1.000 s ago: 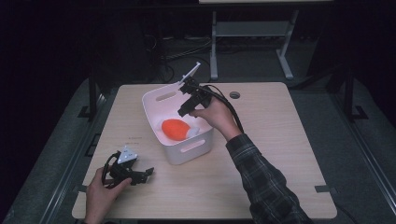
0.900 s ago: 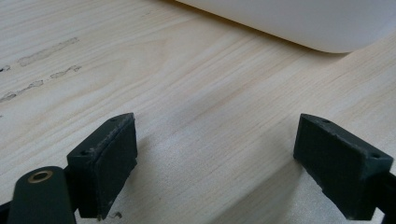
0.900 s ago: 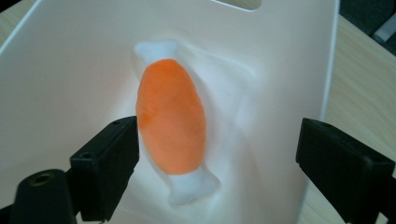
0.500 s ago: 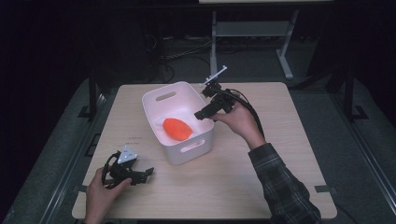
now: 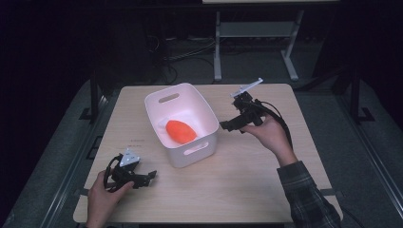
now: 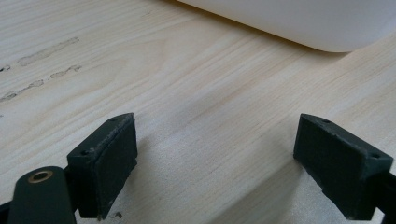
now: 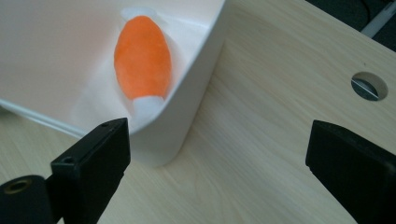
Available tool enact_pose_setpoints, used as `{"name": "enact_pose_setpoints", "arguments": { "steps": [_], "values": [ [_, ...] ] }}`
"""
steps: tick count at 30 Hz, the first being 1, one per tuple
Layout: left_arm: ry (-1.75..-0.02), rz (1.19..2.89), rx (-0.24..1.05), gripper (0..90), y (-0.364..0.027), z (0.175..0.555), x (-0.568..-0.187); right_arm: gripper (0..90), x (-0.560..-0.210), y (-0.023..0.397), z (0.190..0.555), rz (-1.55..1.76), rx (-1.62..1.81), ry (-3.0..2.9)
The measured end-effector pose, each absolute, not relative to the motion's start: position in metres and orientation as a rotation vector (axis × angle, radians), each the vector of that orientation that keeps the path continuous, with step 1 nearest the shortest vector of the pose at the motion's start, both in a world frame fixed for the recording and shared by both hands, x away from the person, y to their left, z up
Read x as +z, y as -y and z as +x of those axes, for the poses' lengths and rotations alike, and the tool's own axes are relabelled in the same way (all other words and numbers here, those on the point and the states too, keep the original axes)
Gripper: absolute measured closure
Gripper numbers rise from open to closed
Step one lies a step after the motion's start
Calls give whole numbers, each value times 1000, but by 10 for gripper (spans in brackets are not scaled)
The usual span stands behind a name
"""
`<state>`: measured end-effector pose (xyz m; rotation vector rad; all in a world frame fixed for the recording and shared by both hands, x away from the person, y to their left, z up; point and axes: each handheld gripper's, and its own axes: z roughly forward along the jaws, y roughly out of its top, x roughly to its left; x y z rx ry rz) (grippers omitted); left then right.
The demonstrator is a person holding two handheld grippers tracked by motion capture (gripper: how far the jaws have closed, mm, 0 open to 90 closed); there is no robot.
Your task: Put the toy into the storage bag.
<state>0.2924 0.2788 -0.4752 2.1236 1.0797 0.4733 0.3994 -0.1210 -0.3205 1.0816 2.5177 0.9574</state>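
Dark room, pale tabletop. Orange object lies inside white bin. Right hand-held gripper wide, empty, just beside the bin wall — could knock it. Left hand-held gripper wide, empty.

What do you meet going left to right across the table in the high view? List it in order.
Left gripper → white bin holding the orange object → right gripper, open beside the bin → the hand that holds it.
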Motion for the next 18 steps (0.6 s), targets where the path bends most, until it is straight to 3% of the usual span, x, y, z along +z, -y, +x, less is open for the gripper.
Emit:
{"name": "enact_pose_setpoints", "arguments": {
  "steps": [18],
  "values": [
    [-1078, 2127, 473, 129, -279, 292, -475, 26, -388, 164, 351, 1037, 1006, -2455]
  ]
}}
